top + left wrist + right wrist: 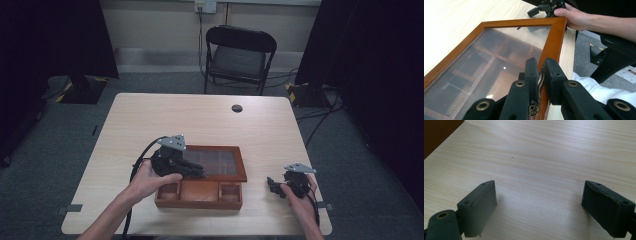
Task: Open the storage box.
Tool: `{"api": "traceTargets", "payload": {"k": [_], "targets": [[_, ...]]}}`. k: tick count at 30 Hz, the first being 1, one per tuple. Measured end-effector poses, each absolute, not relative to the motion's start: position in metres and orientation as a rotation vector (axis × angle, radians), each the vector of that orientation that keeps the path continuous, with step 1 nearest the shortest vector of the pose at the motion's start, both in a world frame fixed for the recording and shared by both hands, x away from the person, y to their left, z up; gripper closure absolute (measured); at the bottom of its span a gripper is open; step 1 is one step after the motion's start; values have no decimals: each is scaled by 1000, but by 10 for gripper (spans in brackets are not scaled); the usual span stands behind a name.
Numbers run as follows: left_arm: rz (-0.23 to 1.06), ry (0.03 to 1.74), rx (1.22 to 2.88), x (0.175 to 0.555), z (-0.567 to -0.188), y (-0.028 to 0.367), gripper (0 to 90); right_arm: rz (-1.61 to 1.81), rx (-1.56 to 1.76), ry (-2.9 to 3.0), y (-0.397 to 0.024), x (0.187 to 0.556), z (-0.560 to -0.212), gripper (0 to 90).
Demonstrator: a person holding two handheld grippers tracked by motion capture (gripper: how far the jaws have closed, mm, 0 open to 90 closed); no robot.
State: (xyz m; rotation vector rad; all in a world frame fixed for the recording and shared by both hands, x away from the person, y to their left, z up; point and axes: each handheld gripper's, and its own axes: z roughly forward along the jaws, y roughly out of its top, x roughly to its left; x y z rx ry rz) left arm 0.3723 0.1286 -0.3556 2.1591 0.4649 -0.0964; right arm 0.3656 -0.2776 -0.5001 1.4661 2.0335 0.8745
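A wooden box sits at the lower middle of the high view, on the near part of the pale desk, its front row of small compartments open to the camera. Its glass-panelled lid with a reddish-brown frame lies tilted behind that row. The left gripper, held in the person's left hand at lower centre-left, reaches across the lid; in the left gripper view its two black jaws are clenched on a small metal handle fixed to the lid's near frame rail – the brassy strip is pinched between the pads, low in the middle of the frame, with dark dividers showing through the glass at left. The right gripper rests in the right hand at the lower right of the high view, well apart from the box. In the right gripper view its jaws stand wide and released – nothing between them but bare wood grain, a dark corner of the box at the upper left
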Motion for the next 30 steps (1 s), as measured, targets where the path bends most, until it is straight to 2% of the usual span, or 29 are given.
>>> {"api": "traceTargets", "payload": {"k": [30], "targets": [[-89, 469, 2144, 389, -333, 128, 813, 875, 1467, 2035, -278, 366, -500, 114]]}}
